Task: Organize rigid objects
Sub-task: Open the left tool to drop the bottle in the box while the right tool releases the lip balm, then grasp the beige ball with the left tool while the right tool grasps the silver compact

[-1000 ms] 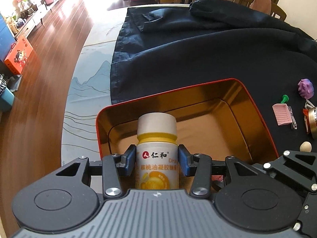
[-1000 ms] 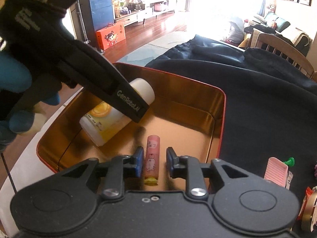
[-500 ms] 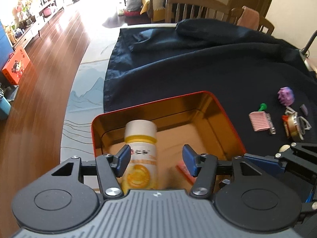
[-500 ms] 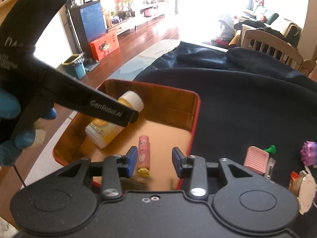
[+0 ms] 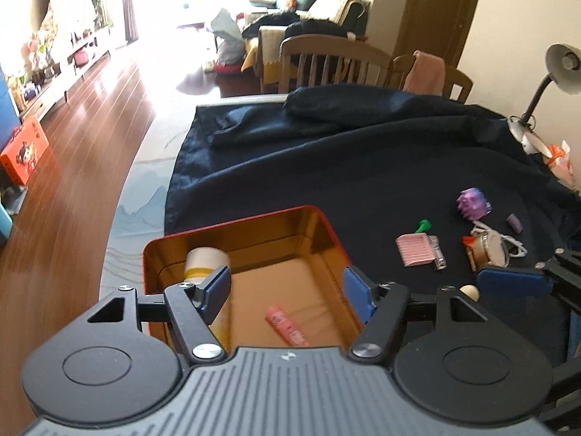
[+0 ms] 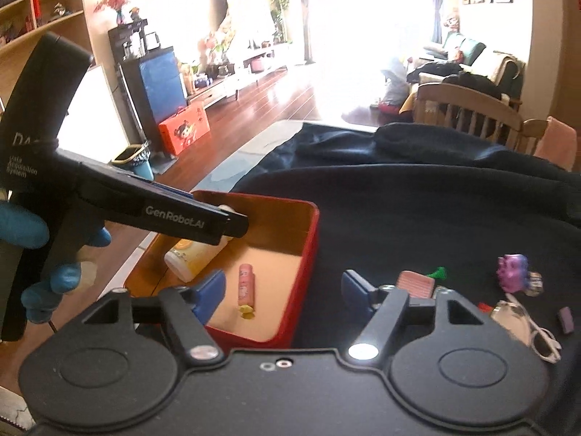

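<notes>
A red tin box [image 5: 319,218] [image 6: 308,239] with a gold inside stands on the dark cloth. In it lie a white and yellow pill bottle [image 5: 203,265] [image 6: 192,258] and a small pink tube [image 5: 287,327] [image 6: 246,283]. My left gripper [image 5: 287,294] hangs above the box, its jaws opening with nothing between the pads. My right gripper [image 6: 283,294] is also raised over the box's near rim, jaws opening and empty. Loose on the cloth to the right lie a pink comb [image 5: 414,254] [image 6: 415,283], a purple toy [image 5: 472,203] [image 6: 512,267], a green piece [image 5: 423,225] and white glasses [image 6: 537,330].
A dark cloth [image 5: 363,160] covers most of the table, bunched up at the far side. Wooden chairs [image 5: 326,61] stand behind it and a desk lamp [image 5: 559,69] at the far right. A gloved hand [image 6: 21,225] holds the left gripper's handle.
Both grippers let go and opened: the bottle now lies in the box and the pink tube rests on its floor. Both hands rose and pulled back from the box.
</notes>
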Motion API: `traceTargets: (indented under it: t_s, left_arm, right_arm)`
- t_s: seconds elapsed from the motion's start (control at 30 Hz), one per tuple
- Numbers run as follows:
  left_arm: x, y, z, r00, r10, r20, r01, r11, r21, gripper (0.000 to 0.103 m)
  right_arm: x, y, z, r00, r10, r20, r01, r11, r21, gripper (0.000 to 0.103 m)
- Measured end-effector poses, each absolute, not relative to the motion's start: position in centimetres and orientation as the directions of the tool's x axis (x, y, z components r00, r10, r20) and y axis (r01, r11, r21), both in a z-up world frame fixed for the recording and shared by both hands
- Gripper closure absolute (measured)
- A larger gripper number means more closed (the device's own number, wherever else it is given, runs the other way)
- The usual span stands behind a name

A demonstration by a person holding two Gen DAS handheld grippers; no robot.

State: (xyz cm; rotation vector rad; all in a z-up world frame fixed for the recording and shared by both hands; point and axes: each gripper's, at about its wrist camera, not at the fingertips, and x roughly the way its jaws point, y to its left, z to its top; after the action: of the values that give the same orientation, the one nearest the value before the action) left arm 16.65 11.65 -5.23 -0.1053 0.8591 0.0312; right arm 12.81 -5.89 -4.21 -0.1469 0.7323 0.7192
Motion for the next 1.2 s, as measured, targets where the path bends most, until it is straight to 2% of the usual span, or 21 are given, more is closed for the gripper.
traceTargets:
  t_s: [0.1, 0.33, 0.43, 0.77, 1.2]
  left_arm:
    - [16.2, 10.4, -4.5, 0.678, -0.011, -0.735, -0.063, 0.995, -0.073, 0.027]
    - [15.7, 6.6, -3.3, 0.726, -0.004, -0.688, -0.040, 0.998, -0.048, 0.027]
    - [15.5, 5.0, -3.0, 0.754, 0.017, -0.657, -0.046, 0.999, -0.028, 0.021]
    - [16.3, -0.6, -3.9, 0.766, 0.005, -0.643, -0.014, 1.000, -0.009, 0.021]
    - [17.8, -7.6, -9.3, 0.708, -0.074, -0.702, 0.071, 0.997, -0.034, 0.020]
  right_arm:
    - [12.6, -7.6, -3.7, 0.537, 0.544, -0.644, -0.629, 0.767, 0.124, 0.021]
    - [13.1, -12.5, -3.4, 0.584, 0.541, -0.605, -0.589, 0.795, 0.143, 0.010]
    - [13.2, -14.9, -3.5, 0.601, 0.550, -0.580, -0.582, 0.799, 0.154, 0.002]
    - [15.1, -21.4, -4.7, 0.635, 0.525, -0.567, -0.551, 0.822, 0.144, 0.001]
    - [20.0, -25.7, -9.6, 0.610, 0.456, -0.648, -0.502, 0.855, 0.129, 0.001]
